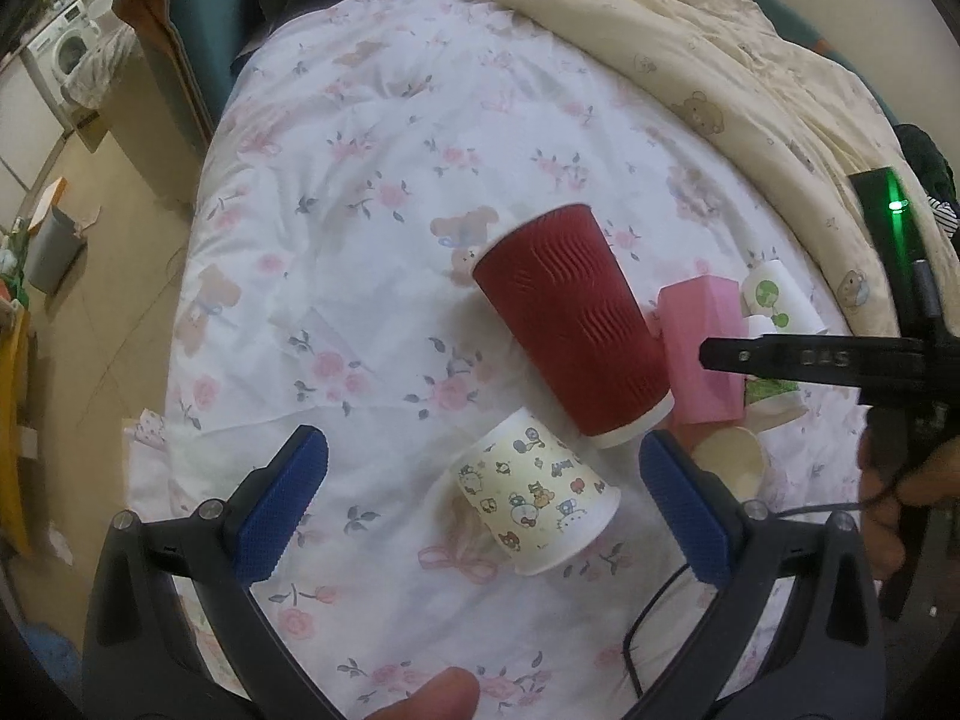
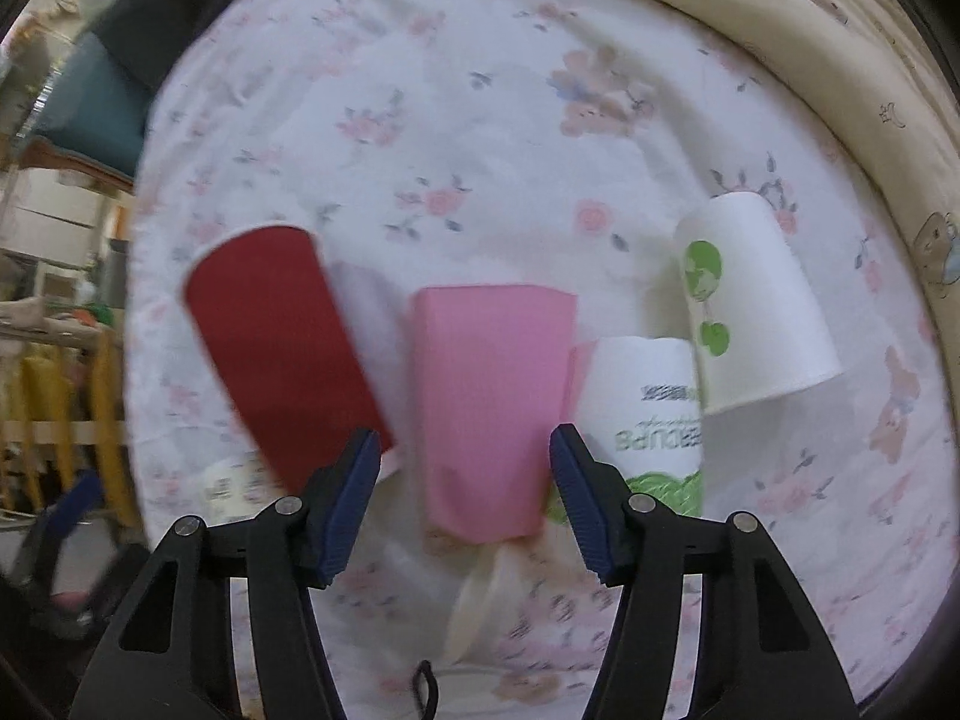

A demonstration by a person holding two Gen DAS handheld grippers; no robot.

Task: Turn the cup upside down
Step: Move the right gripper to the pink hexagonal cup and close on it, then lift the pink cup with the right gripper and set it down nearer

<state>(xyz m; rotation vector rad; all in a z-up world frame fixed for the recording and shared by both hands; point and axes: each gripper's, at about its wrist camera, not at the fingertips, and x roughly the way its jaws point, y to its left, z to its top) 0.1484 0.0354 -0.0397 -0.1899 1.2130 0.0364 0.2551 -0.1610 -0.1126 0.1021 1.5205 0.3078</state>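
Both grippers gaping wide and holding nothing, right gripper (image 2: 465,501) straddling the pink square plastic cup (image 2: 489,408), real risk of bumping the neighbouring dark-red ribbed paper cup (image 2: 276,348) on that soft floral bedsheet (image 2: 420,120).

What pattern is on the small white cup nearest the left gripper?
Small colourful cartoon animals on the white cup; clearest in the left wrist view.

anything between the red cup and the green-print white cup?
Yes: in the right wrist view, a pink cup and a lettered white cup sit between the red cup and the green-print cup.
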